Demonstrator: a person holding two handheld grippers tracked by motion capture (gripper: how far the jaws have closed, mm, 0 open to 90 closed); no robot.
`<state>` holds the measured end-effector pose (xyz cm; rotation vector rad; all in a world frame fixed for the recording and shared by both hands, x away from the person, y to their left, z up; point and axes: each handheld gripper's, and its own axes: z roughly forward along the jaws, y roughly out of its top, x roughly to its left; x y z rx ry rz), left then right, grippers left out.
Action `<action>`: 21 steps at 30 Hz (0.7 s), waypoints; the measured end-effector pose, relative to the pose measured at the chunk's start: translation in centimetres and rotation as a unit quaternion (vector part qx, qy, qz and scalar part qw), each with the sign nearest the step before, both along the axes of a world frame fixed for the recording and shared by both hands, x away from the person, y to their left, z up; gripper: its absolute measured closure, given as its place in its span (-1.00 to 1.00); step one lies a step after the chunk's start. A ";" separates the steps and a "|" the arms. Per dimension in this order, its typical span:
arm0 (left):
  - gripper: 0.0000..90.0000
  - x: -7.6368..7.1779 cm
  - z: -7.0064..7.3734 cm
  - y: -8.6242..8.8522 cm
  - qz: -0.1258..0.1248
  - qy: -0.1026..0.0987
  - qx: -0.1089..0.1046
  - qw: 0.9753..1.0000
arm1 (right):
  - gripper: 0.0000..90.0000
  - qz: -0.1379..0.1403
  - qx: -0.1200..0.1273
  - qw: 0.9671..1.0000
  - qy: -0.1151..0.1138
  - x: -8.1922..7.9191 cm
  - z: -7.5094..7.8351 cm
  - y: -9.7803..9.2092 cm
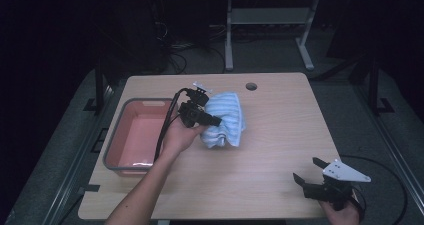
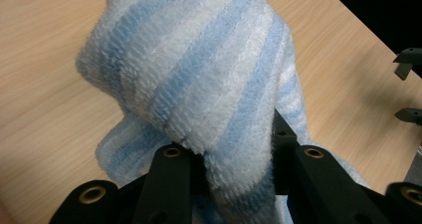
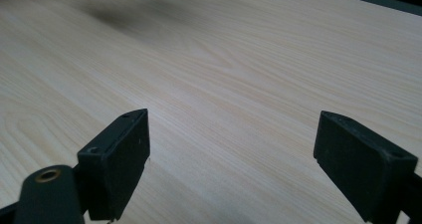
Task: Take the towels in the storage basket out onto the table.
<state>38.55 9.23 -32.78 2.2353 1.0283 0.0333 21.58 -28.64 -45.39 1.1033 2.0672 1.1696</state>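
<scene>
Right claw (image 1: 306, 176) — jaws apart, idle nearest the person, well right of the tub (image 1: 131, 166). Left claw (image 1: 216, 121) is clamped on the striped towel (image 1: 227, 117), bunched just right of the tub on the bench (image 1: 280, 135). Step in hand: transfer — next move likely calls for a lift leftward over the tub rim.

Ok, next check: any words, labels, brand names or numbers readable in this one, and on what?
None readable: no print shows on the striped towel, the pink tub, the table, the left gripper clamping the towel, or the open right gripper.
</scene>
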 end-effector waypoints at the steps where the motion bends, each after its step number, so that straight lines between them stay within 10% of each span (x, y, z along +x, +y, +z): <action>1: 0.56 0.0 -0.2 -0.3 0.001 0.000 -0.002 1.000 | -0.69 0.000 0.000 1.000 0.001 0.0 0.0 0.0; 21: 0.54 0.9 -3.3 -4.4 -0.007 0.037 0.008 0.999 | -0.69 0.001 0.000 1.000 0.002 0.0 0.0 0.1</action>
